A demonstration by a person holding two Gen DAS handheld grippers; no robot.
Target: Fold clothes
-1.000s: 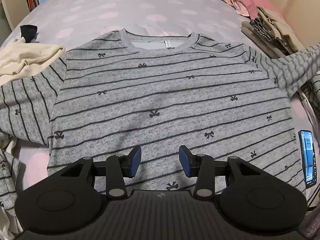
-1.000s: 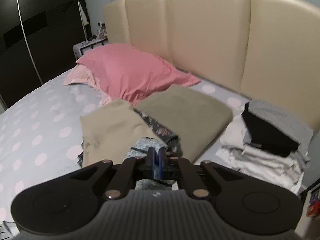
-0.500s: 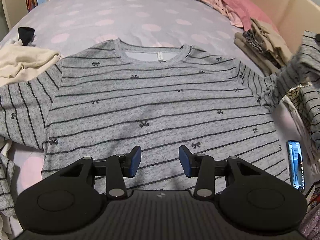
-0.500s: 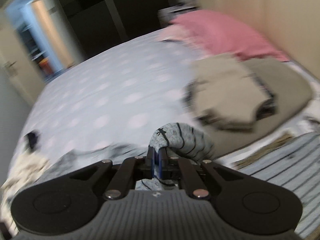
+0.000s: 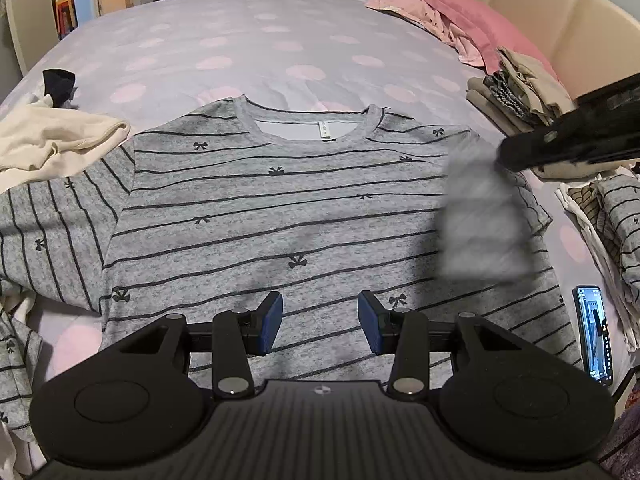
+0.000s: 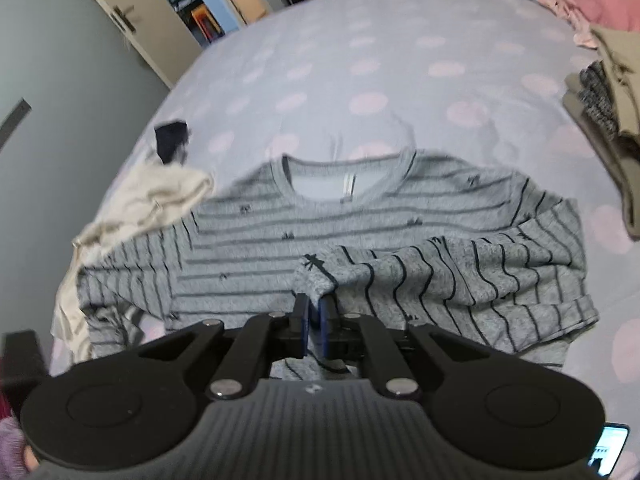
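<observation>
From your left wrist camera, your left gripper (image 5: 320, 322) hovers with its jaws apart and nothing between them, just above the lower front of the grey striped shirt (image 5: 280, 216) spread flat on the dotted bedsheet (image 5: 280, 48). Ahead of the jaws, a white neck label (image 5: 323, 133) sits inside the collar; its print is too small to read. Off to their right lies a phone (image 5: 594, 336), its screen lit but illegible.

From your right wrist camera, your right gripper (image 6: 314, 322) has its jaws opening, with the cuff of the shirt's sleeve (image 6: 460, 272) between them; the sleeve trails right of the jaws, across the shirt's chest.
</observation>
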